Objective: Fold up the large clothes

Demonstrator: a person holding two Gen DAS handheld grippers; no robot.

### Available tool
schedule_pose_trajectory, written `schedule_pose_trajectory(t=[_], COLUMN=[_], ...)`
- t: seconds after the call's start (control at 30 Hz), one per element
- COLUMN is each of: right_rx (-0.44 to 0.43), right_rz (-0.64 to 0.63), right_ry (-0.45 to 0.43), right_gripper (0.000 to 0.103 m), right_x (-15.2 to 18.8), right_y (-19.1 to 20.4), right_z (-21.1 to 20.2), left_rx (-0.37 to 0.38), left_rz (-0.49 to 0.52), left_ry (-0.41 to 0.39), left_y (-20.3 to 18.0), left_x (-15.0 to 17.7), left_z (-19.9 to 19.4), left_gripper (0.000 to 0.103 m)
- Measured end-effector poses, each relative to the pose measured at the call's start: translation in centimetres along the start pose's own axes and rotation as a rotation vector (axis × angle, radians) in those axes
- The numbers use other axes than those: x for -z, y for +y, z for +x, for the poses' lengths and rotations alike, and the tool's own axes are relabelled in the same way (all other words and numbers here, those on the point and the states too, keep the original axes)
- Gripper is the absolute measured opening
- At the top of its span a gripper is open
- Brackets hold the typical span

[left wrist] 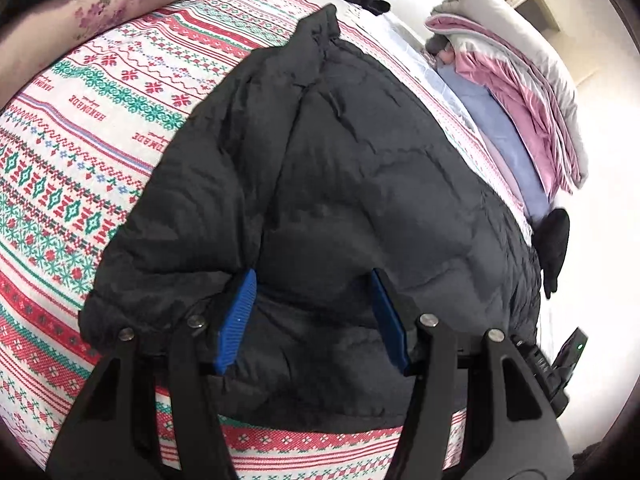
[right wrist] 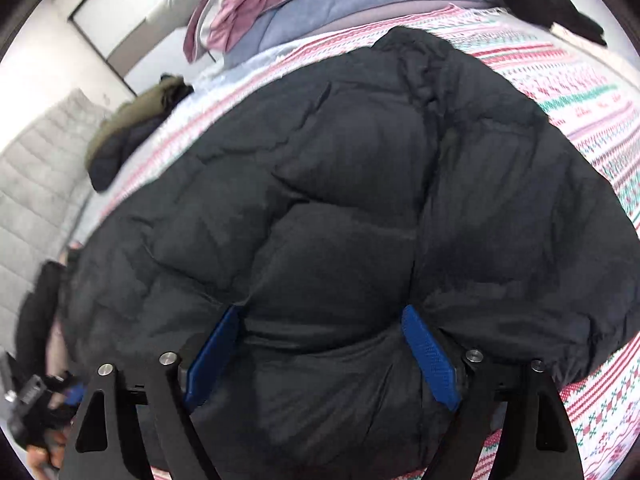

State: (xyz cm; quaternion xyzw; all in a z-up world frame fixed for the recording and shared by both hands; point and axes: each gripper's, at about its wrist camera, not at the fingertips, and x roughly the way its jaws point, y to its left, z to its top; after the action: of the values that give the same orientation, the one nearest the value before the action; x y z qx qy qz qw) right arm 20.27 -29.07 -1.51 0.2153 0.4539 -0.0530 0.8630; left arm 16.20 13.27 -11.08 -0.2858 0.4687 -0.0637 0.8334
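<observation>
A large black puffer jacket [left wrist: 352, 184] lies on a bed covered with a red, green and white patterned blanket [left wrist: 80, 152]. It also fills the right wrist view [right wrist: 360, 208]. My left gripper [left wrist: 314, 284] is open, its blue pads [left wrist: 236, 320] pressed into the jacket's near edge with a bulge of fabric between them. My right gripper [right wrist: 320, 320] is open too, its blue pads [right wrist: 430, 356] spread around a puffy fold of the jacket's near edge.
A pile of pink, blue and grey bedding [left wrist: 520, 92] lies at the far side of the bed, also in the right wrist view [right wrist: 304, 4]. An olive and dark garment [right wrist: 132, 132] lies at the bed's left. A black item [left wrist: 554, 244] sits at the bed edge.
</observation>
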Motion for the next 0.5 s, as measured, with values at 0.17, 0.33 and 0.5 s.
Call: schedule_pose_trajectory(t=[0.17, 0.33, 0.5], right_rx=[0.032, 0.023, -0.069], right_rz=[-0.030, 0.013, 0.172], right_ry=[0.012, -0.117, -0.164], right_gripper=[0.090, 0.090, 0.090], right_x=[-0.4, -0.8, -0.5], right_y=[0.6, 0.3, -2.2], right_z=[0.4, -2.9, -4.4], left_rx=[-0.069, -0.068, -0.037], left_rz=[0.002, 0.209, 0.388], left_ry=[-0.090, -0.139, -0.025], left_y=[-1.5, -7.2, -14.6], left_x=[-0.3, 1.5, 3.0], left_z=[-2.4, -3.0, 0.7], left_gripper=[0.060, 0.060, 0.060])
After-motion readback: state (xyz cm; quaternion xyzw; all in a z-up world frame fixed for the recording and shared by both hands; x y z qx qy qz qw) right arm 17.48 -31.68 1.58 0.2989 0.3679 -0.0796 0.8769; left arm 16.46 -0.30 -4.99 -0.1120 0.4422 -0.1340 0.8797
